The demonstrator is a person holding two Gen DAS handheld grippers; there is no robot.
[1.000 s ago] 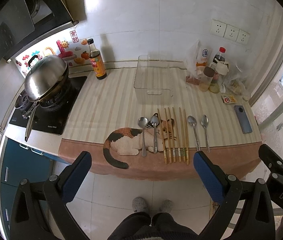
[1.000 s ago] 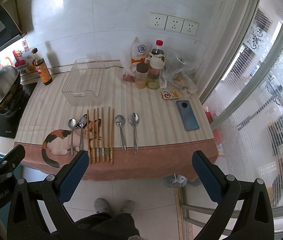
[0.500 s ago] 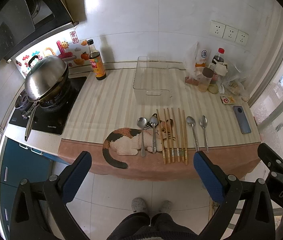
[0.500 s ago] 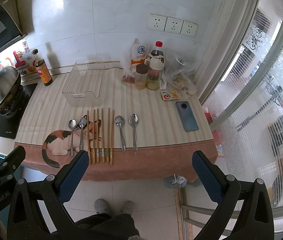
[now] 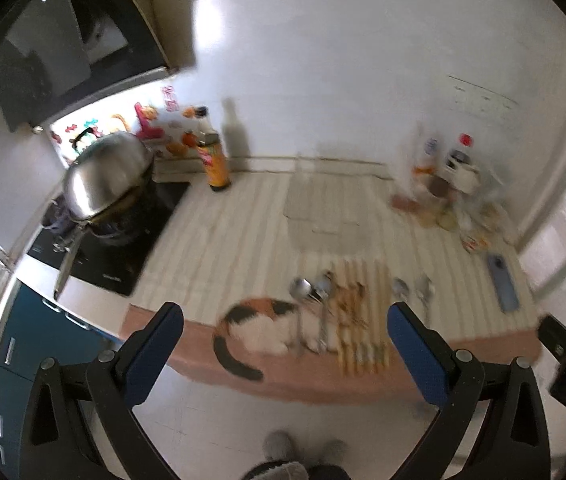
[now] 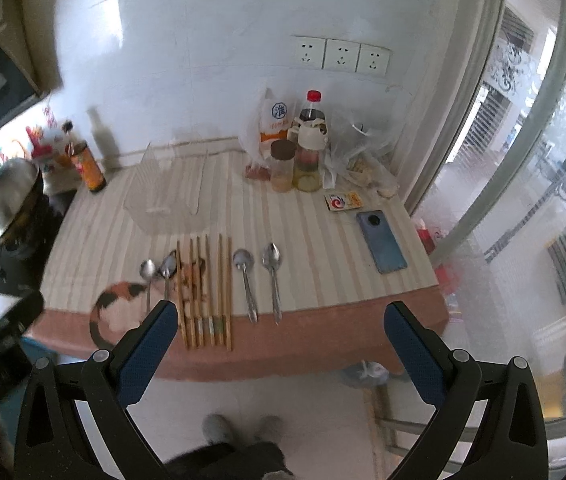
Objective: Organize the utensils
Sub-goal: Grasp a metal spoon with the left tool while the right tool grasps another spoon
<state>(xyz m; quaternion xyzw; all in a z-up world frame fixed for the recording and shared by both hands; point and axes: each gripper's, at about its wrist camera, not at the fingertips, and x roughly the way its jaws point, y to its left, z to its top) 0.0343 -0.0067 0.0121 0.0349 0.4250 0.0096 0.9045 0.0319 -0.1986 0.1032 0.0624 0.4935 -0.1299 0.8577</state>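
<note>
A striped beige counter carried a clear plastic rectangular bin. Nearer the counter's front edge than the bin lay a row of wooden chopsticks, flanked by four steel spoons. Left tongs and right tongs hung wide open, empty, short of the counter.

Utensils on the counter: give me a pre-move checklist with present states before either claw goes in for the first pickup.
1. Left claw open, empty: ok.
2. Right claw open, empty: ok.
3. Chopsticks in a row, apart from the right spoons: ok.
4. Left spoons lie close together, contact: cannot tell.
5. Clear bin holds nothing: ok.
6. Left wrist view sharp enough to aim: not ok, blurred.
</note>
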